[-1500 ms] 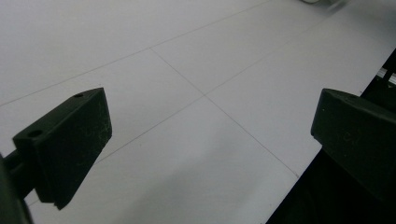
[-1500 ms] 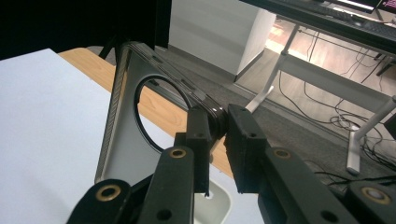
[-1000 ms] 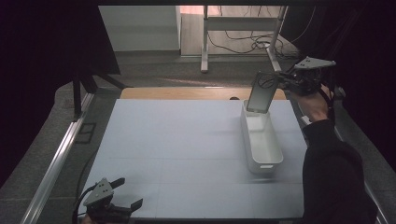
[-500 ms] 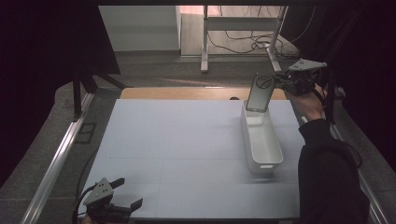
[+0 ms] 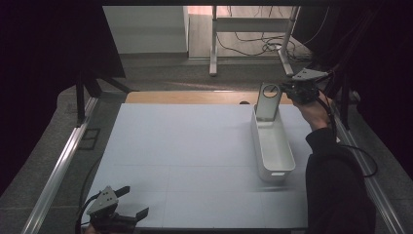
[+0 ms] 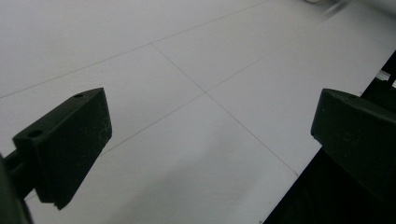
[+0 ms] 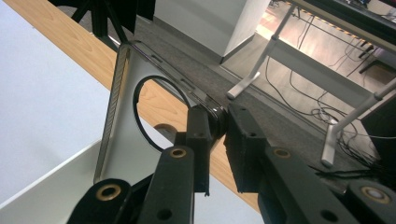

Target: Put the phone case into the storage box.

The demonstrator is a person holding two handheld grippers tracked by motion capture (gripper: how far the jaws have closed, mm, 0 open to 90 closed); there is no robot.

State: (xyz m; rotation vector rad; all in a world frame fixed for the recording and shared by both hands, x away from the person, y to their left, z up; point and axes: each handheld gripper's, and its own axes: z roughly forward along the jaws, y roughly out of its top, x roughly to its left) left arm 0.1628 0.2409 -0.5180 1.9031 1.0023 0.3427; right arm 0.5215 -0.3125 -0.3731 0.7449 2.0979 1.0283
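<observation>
High view: your right gripper point(image 5: 287, 90) is clamped on the plate point(image 5: 268, 101) by its top corner, over the bin's point(image 5: 272, 146) far end. Thin, stiff, probably slippery, so grip the edge beside the hole. Left gripper point(image 5: 127, 202) idles open over the table point(image 5: 185, 146).

My right gripper point(image 5: 287, 90) sinks a little compared with a second ago, carrying the flat grey plate with the round hole point(image 5: 268, 101) down with it. The plate's lower edge now dips into the far end of the white bin point(image 5: 272, 146), where earlier it hung just above the rim.
</observation>
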